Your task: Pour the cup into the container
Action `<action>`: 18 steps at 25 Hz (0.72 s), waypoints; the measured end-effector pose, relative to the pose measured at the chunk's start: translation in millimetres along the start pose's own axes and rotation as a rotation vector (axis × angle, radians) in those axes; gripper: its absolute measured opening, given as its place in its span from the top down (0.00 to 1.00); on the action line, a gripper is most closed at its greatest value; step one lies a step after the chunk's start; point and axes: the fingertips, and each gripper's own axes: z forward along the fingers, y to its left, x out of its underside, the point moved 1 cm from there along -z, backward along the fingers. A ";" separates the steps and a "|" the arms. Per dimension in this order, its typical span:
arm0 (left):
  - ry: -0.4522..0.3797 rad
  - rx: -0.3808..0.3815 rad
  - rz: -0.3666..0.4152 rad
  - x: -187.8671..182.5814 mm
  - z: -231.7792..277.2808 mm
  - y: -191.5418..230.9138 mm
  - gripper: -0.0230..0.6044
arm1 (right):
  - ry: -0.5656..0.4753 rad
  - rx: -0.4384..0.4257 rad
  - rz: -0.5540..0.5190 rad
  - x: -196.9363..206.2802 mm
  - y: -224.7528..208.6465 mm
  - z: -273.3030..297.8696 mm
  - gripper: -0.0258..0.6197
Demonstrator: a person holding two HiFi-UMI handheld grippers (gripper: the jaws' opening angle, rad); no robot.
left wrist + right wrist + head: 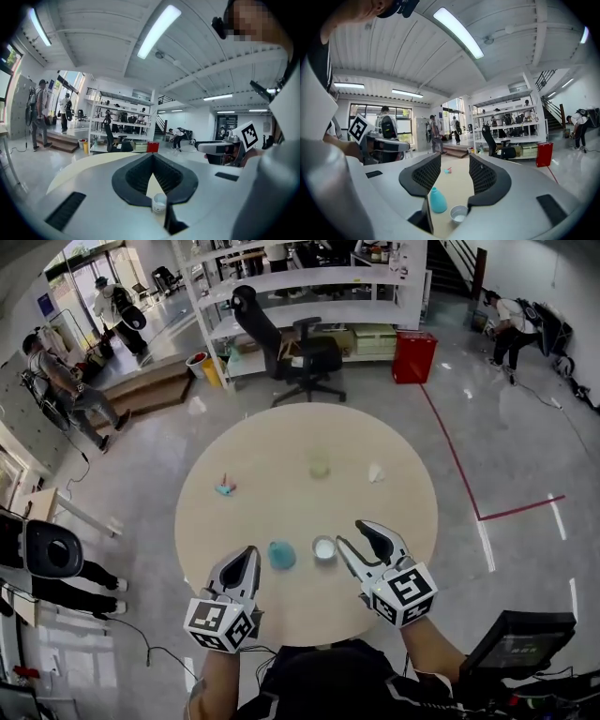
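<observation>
left gripper [249, 555] shut, empty. right gripper [353, 534] jaws apart, empty. cup [324, 548] on table [272, 451] near them, teal bottle [281, 555] just beside. risk: a crowded approach knocks the bottle or tips the cup.

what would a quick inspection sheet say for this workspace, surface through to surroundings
surface: round beige table, five small things on it
job's things: small white cup upright near the front edge; clear container further back, apart from it
clutter: teal bottle just left of the cup; teal and pink item; small pale item
grippers: left gripper fingers shut, empty; right gripper fingers open, holding nothing, just right of the cup
cables: black cable on the floor, lower left
surroundings: office chair, white shelving, red cabinet, people around the room
</observation>
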 end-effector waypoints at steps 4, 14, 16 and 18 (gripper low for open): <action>0.007 0.000 0.003 -0.9 21.1 26.7 0.98 | 0.020 0.005 0.005 3.7 -14.3 25.3 0.62; 0.216 -0.012 -0.113 108.5 53.1 100.3 0.83 | 0.270 0.021 0.111 143.6 -24.0 74.5 0.51; 0.260 -0.002 -0.121 128.7 55.4 103.5 0.81 | 0.302 0.012 0.120 164.0 -21.3 76.9 0.49; 0.298 0.013 -0.119 146.4 60.0 102.3 0.77 | 0.325 0.004 0.132 182.2 -20.8 78.9 0.47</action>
